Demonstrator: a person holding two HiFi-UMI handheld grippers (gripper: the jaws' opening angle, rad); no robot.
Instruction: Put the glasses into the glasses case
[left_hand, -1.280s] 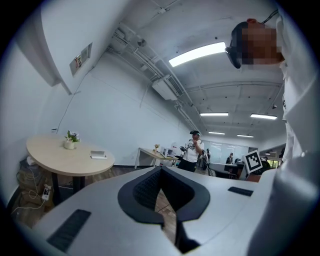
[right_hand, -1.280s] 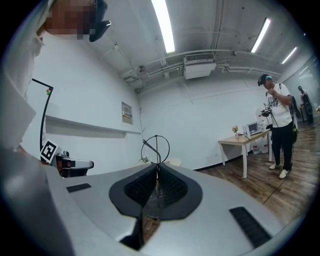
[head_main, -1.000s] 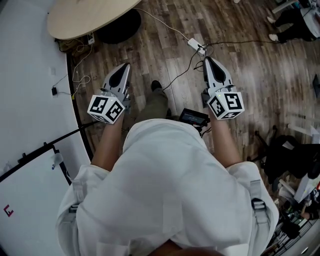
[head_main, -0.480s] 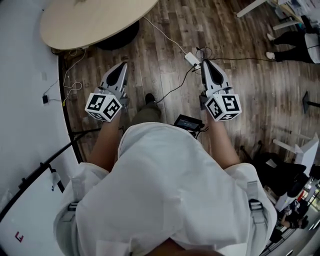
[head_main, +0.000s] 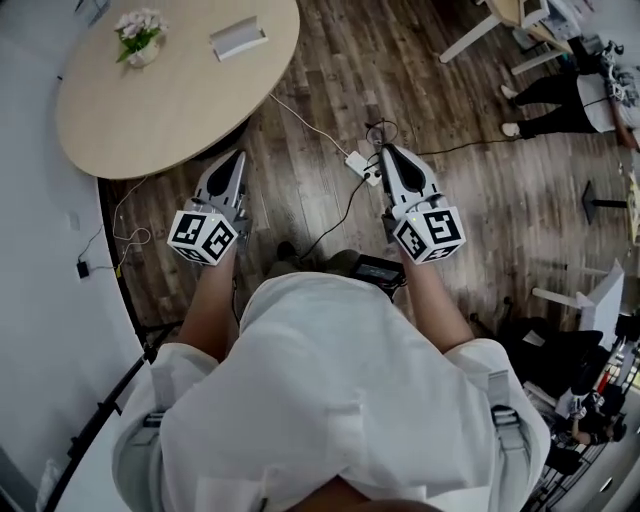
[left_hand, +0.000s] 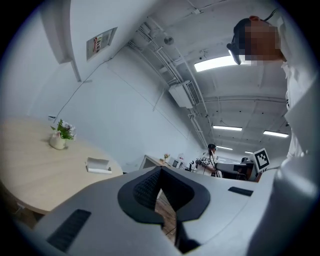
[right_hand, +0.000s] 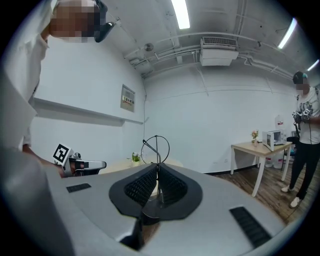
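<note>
Glasses (right_hand: 156, 149) sit pinched in the right gripper (right_hand: 157, 169), left gripper (left_hand: 160, 171) pressed together, empty; best carried level to the case (head_main: 238, 38) on the table (head_main: 150, 110).

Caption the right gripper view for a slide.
Right gripper shut on wire-framed glasses, lens loop rising above it, white wall behind.

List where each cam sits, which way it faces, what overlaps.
Head view: on the person's head, steeply down at the white shirt, both forearms, left gripper, right gripper.
Left gripper view: on the left gripper, along its shut jaws toward the round table; shirt at right.
Right gripper view: on the right gripper, along jaws shut on glasses; left gripper at left.
Shared: flower pot shows in all three.
</note>
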